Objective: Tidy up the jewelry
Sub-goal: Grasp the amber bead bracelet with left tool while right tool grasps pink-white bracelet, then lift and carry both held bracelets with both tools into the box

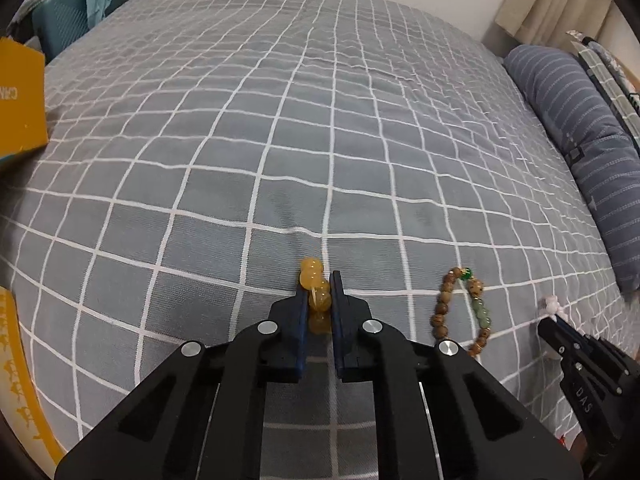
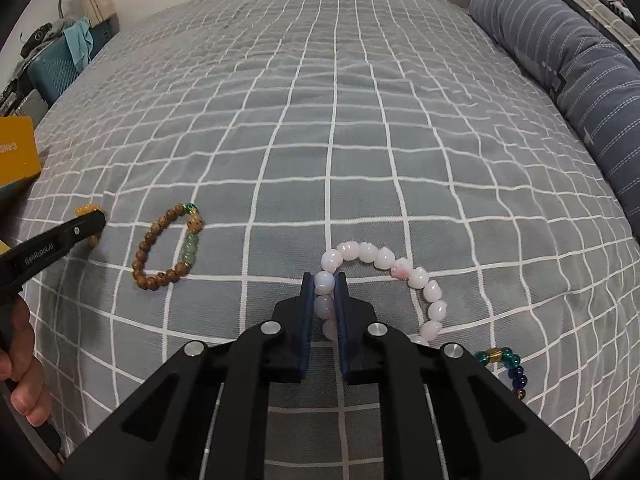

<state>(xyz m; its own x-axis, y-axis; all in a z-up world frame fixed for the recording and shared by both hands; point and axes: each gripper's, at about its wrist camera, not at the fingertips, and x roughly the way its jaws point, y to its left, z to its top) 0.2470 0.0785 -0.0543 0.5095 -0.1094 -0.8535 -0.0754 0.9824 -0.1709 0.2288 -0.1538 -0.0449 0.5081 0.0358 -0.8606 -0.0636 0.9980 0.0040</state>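
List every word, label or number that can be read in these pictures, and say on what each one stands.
"GenRobot.AI": on the side of the left hand-held gripper, right wrist view.
"DAS": on the right hand-held gripper, left wrist view.
Yellow box: white letters cut off at the picture's edge, not readable.

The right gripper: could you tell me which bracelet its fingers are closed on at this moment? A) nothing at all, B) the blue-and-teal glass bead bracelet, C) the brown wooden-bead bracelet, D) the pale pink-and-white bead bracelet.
D: in the right wrist view the right gripper is pinched on beads of the pale pink-and-white bracelet, while the wooden-bead bracelet lies apart on the checked bedspread.
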